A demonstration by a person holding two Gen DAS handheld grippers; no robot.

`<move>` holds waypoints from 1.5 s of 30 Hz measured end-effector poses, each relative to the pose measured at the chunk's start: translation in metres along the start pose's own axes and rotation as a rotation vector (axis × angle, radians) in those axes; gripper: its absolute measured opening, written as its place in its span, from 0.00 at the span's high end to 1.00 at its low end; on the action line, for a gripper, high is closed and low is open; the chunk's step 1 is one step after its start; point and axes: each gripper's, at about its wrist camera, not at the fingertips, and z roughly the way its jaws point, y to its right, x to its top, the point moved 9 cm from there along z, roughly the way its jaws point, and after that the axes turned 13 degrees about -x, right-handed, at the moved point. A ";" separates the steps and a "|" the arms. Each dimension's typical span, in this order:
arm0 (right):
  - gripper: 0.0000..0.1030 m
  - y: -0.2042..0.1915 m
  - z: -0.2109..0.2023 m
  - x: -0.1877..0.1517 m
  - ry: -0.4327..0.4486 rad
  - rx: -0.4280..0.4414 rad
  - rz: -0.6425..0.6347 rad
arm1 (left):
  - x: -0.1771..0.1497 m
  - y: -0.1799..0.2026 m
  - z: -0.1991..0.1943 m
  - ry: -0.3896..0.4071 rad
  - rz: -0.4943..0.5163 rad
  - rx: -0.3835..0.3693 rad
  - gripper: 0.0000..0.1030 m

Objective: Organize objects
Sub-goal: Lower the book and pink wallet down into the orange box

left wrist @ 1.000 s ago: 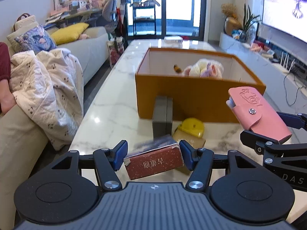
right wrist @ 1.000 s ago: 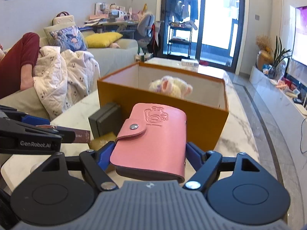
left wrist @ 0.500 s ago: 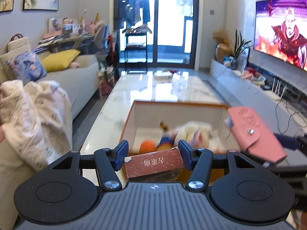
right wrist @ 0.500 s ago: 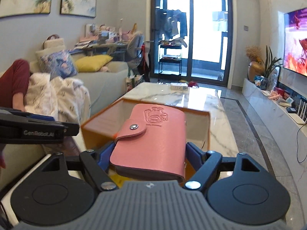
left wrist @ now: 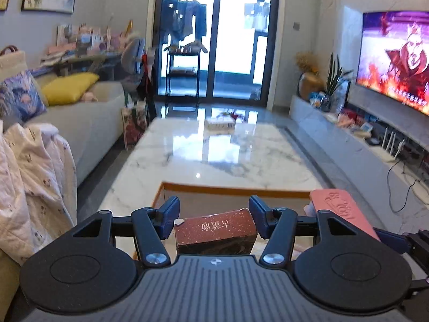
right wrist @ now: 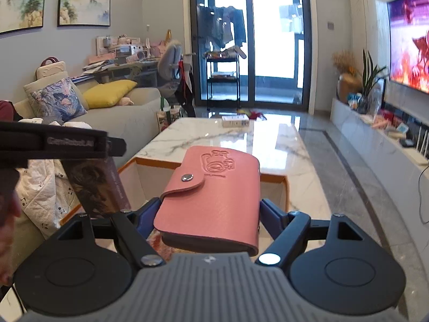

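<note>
Closest in the left wrist view, the left tool (left wrist: 214,216) is gripping a dark red box (left wrist: 215,230) printed with pale characters, its blue pads pressing against the box's two sides. In the right wrist view, the right tool (right wrist: 207,214) is clamping a pink snap wallet (right wrist: 214,198) between its pads, the embossed flap facing up and the metal snap showing. Both things are being held in the air above the near part of an orange box (left wrist: 236,189) with a pale inside, which is sitting on the marble bench (left wrist: 228,155). The wallet is showing at the right edge of the left view, just beside the red box, and the left tool is appearing at the left of the right view with the box hanging beneath it.

Farther along the bench, a small white carton (right wrist: 235,121) is lying near the far end. To the left, a patterned quilt (left wrist: 34,182) is draping over a sofa (left wrist: 88,123) carrying a yellow cushion (left wrist: 69,87). At the right a television (left wrist: 396,59) is glowing on the wall above a low cabinet. Glass doors are closing off the far end of the room.
</note>
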 end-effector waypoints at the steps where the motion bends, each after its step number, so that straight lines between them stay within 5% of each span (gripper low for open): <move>1: 0.23 -0.002 0.007 -0.001 -0.008 -0.001 -0.006 | -0.003 -0.003 0.007 -0.012 0.001 0.006 0.36; 13: 0.23 -0.013 0.054 -0.022 -0.100 -0.011 -0.010 | -0.032 -0.015 0.036 -0.107 -0.015 0.042 0.36; 29: 0.22 0.005 0.069 -0.038 -0.178 0.000 0.088 | -0.031 -0.018 0.037 -0.087 -0.010 0.050 0.35; 45: 0.22 -0.002 0.073 -0.043 -0.192 0.012 0.058 | -0.036 -0.004 0.040 -0.090 0.036 0.051 0.33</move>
